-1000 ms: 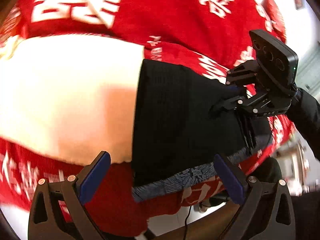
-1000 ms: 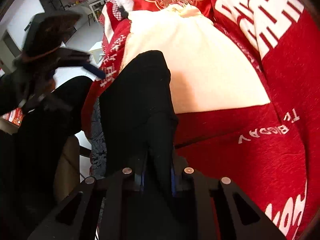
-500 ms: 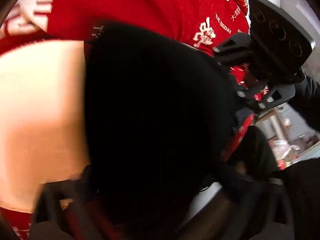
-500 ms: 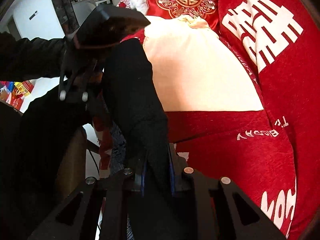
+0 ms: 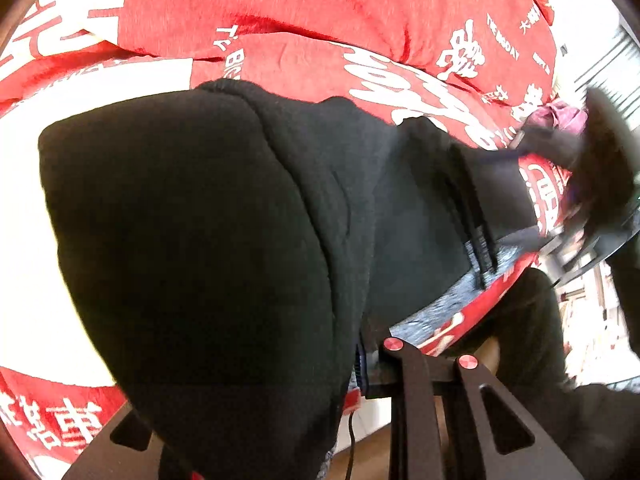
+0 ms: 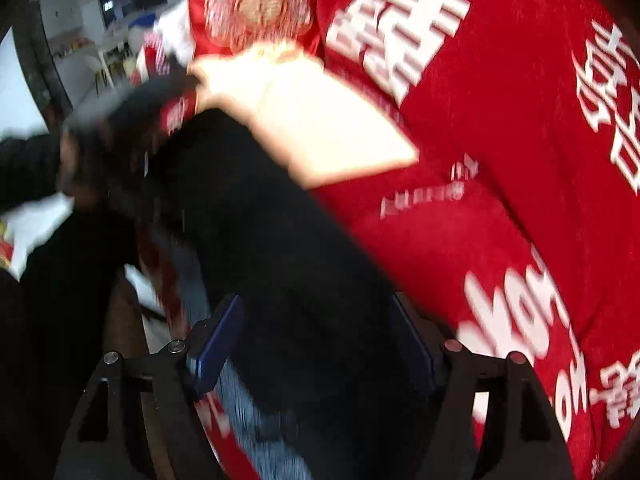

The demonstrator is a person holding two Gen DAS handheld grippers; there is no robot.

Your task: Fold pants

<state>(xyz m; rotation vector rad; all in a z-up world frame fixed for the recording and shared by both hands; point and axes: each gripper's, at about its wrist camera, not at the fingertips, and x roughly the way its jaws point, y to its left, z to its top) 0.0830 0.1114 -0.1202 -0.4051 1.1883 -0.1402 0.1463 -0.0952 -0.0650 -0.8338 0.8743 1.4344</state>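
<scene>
The black pants lie on the red blanket's front edge. The left gripper is closing on them. The right gripper is opening, pants between its 2 fingers.

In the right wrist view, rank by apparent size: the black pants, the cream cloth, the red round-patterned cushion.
1. Black pants, though nearness to the camera inflates them.
2. Cream cloth.
3. Red cushion, farthest back.
</scene>
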